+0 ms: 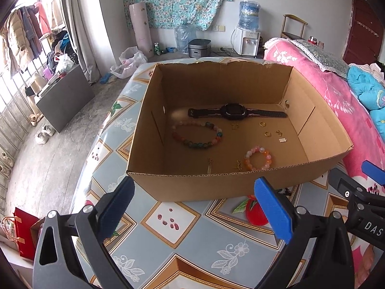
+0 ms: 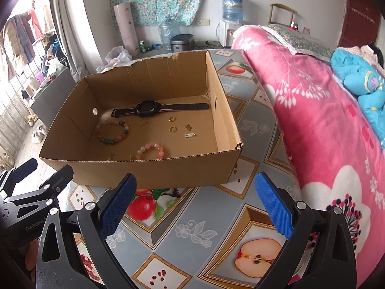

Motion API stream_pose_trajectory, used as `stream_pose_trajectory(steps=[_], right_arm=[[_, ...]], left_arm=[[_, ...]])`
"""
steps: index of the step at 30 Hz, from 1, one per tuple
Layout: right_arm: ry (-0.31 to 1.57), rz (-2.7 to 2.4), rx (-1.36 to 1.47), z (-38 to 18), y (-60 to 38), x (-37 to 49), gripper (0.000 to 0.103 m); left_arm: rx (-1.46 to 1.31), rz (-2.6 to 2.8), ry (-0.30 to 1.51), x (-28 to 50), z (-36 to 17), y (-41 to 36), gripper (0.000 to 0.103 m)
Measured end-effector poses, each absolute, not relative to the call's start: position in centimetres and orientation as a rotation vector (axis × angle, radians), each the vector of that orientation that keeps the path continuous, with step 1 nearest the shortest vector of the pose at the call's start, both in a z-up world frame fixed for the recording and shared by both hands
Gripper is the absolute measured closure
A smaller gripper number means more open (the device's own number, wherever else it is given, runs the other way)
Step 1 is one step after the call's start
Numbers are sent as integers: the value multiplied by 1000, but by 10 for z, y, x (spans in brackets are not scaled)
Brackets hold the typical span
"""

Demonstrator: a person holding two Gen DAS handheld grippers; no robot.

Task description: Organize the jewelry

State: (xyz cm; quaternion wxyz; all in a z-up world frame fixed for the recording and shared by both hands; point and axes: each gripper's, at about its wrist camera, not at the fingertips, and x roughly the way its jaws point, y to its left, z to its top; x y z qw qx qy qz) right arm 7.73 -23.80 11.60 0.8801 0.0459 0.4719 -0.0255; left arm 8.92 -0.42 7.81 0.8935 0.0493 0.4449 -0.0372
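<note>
While I hold both grippers short of the near wall of the cardboard box (image 1: 216, 185), I log what lies on the desk (image 1: 182, 231), which wears a tablecloth printed with fruit.

Left gripper (image 1: 195, 207): fingers spread wide, nothing between them, over the tablecloth at the near edge of the desk.

Right gripper (image 2: 196, 204): fingers spread wide, holding nothing, likewise over the near edge and just beside the left one.

Box: open-topped, ragged along its far rim, standing on the middle of the desk.

Contents, all flat on the box floor:
- Black watch (image 1: 237, 112), strap stretched out, along the far wall.
- Large bracelet (image 1: 197, 134) of mixed coloured beads, toward the left wall, just in front of the watch.
- Small bracelet (image 1: 258, 158) of pink and orange beads, near the near wall, right of centre.
- Two gold rings (image 1: 262, 124), one behind the other, between the watch and the small bracelet.
- Small gold trinkets (image 1: 279, 133), one beside the rings and one left of them; I cannot tell their type.
- Small silver piece (image 1: 282, 140), just in front of the rings.
- Thin gold chain bits (image 1: 210, 165) against the near wall, partly hidden by its rim.

Off the desk: a bed with a pink floral blanket (image 2: 312, 110) along the right edge; a water dispenser (image 1: 247, 38) against the far room wall.
</note>
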Motion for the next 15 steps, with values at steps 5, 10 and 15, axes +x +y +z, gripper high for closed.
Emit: stream_pose_trajectory(steps=[5, 10, 15], right_arm=[[982, -52, 95, 116, -238, 78, 8], [981, -51, 94, 116, -237, 78, 8], [978, -48, 93, 117, -236, 78, 8]], left_arm=[[93, -79, 930, 90, 77, -2, 5], [81, -80, 938, 91, 76, -1, 5], [77, -81, 942, 91, 75, 0, 5]])
